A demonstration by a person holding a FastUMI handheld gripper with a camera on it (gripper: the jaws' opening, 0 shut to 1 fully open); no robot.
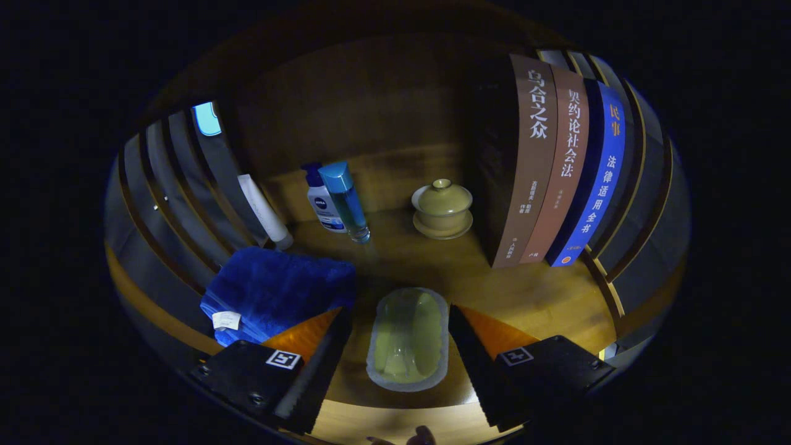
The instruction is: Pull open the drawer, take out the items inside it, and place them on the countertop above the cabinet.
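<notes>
The gripper stands wide, its fingers apart on either side of a pale green oblong dish and touching nothing; there is clear space between each finger and the dish rim. The dish lies flat on the wooden countertop, which suggests that this item is already delivered and released. Taking the dish as landmark: a folded blue towel lies just to its left, a lidded tea bowl sits beyond it, two bottles and a white tube stand beyond and to the left, and a row of upright books stands beyond and to the right. The drawer cannot be seen, so what remains inside cannot be judged. The step in hand appears to be the retreat. To do it well, the fingers should remain spread and draw straight back along the dish's long axis, so that neither finger clips the rim nor drags the towel beside it.
</notes>
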